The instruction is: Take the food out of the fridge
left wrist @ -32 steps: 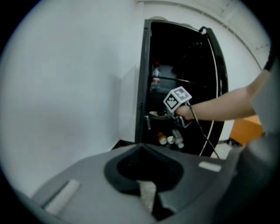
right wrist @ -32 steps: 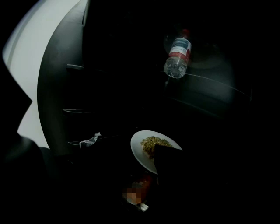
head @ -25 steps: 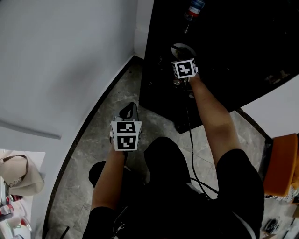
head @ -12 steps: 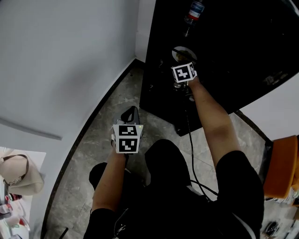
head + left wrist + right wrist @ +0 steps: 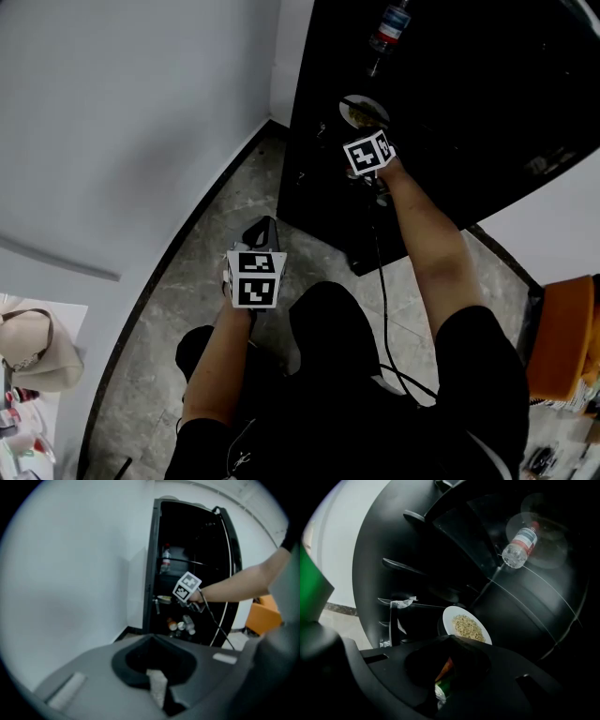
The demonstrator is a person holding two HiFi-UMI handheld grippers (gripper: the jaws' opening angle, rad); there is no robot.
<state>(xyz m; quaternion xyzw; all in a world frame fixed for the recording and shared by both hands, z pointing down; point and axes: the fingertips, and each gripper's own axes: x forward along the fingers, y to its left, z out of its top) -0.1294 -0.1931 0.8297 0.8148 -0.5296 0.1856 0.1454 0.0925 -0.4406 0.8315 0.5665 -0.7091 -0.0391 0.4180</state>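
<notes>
The plate of food is resting on a dark shelf inside the black fridge, right at the tips of the right gripper. Its jaws have just been closing and are now pinching the plate's near rim, which is slipping out of sight behind their tips. A heap of pale grains is lying on the plate just beyond the tips. Left of the jaws, shelf rails are jutting from the fridge's side wall, and a scrap of white tape is hanging near them. Above and to the right of the jaws, a glass shelf is crossing the compartment, and a water bottle is standing on it. Below the gripper, more bottles are lying on the fridge's bottom. A black cable is trailing back from the right gripper along the person's arm.

The left gripper is hanging well back from the fridge, over the stone floor, its jaws pressing together on nothing. A white wall is running along its left side, and an orange seat is showing far off to the right
</notes>
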